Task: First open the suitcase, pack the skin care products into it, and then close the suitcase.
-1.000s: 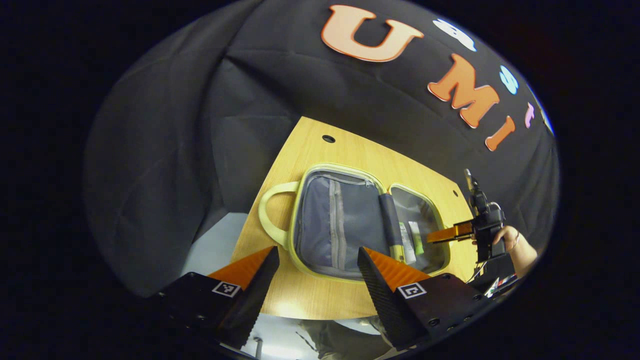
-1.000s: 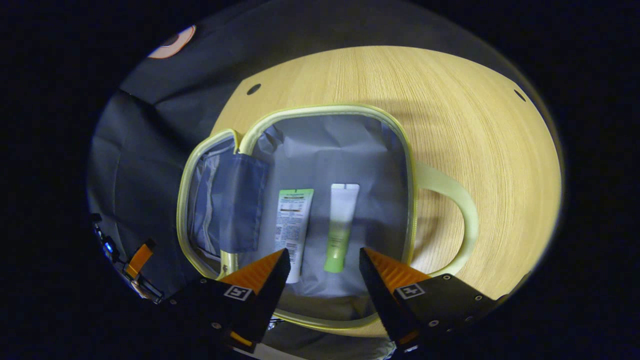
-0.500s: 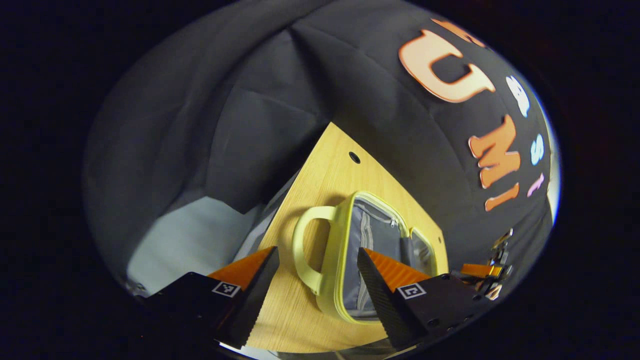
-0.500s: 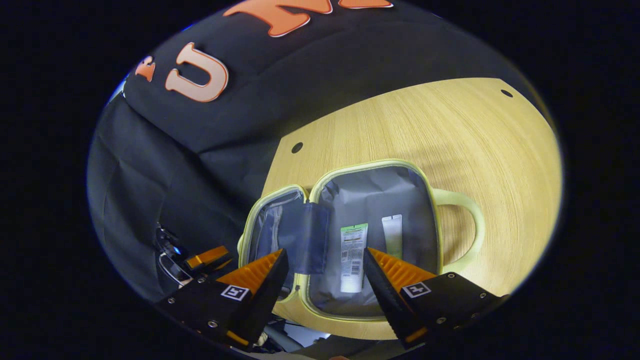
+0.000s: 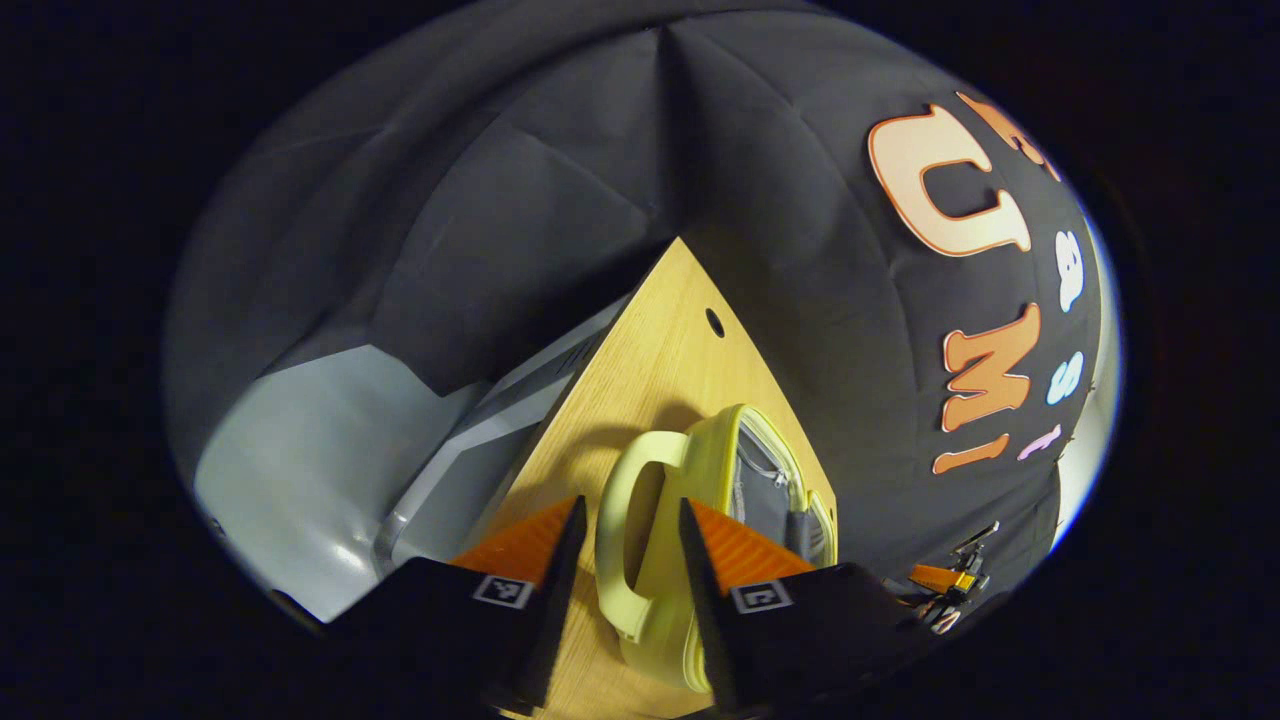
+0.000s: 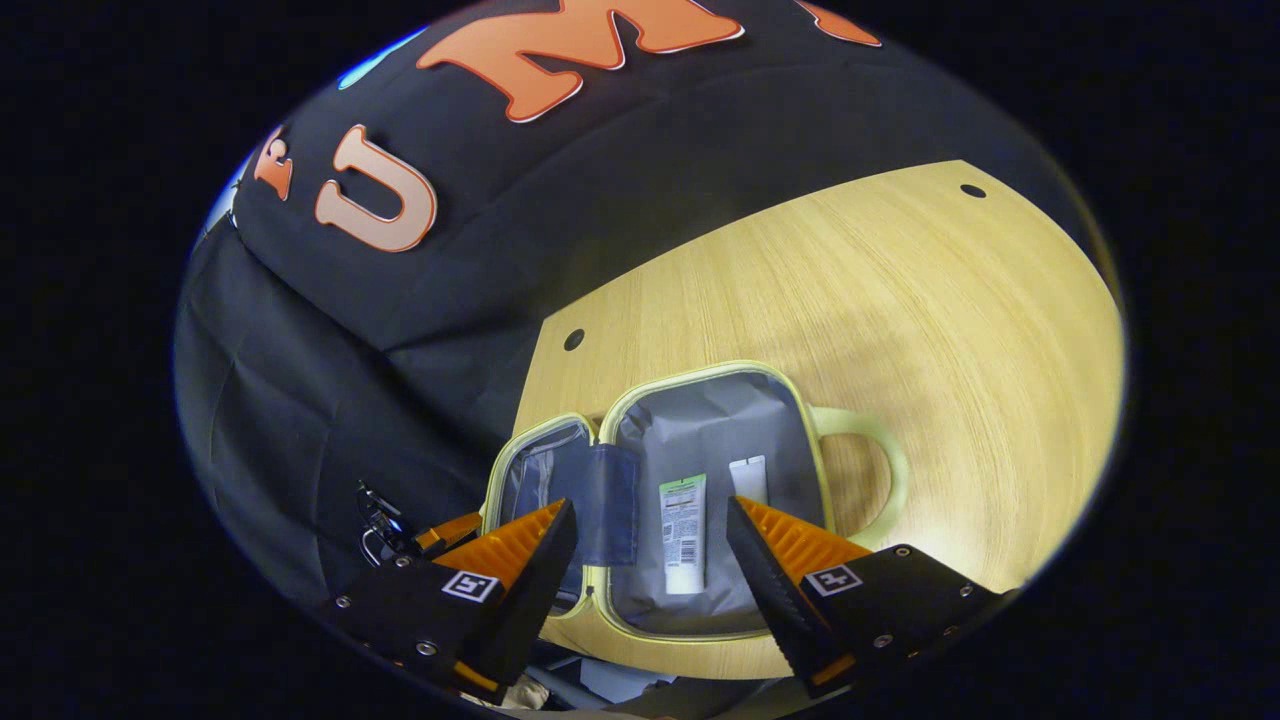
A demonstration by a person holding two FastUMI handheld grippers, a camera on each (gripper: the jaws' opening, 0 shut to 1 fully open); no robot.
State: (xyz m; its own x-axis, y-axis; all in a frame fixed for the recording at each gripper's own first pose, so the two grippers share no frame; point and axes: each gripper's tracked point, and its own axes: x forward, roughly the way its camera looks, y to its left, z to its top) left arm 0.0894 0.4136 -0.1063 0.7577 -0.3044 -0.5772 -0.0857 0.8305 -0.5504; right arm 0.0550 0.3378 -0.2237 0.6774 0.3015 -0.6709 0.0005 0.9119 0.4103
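Left gripper view had my left gripper [image 5: 622, 550] narrowly parted, straddling the suitcase [image 5: 700, 520] handle [image 5: 625, 540], not yet pinching. My right gripper [image 6: 650, 560] hung wide open, empty, above two tubes [image 6: 683, 535] inside the case on the table [image 6: 900, 330]. Soft, light lid; I judged the stiff handle the best hold.

Pale wooden table [image 6: 900, 330], open yellow-green suitcase [image 6: 700, 420] flat on it.

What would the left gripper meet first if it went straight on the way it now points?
Most likely the suitcase's pale handle: it sits between the open fingers of the left gripper, just ahead of them. Depth is unclear, so it may already be level with the fingertips. Beyond it lies the open suitcase.
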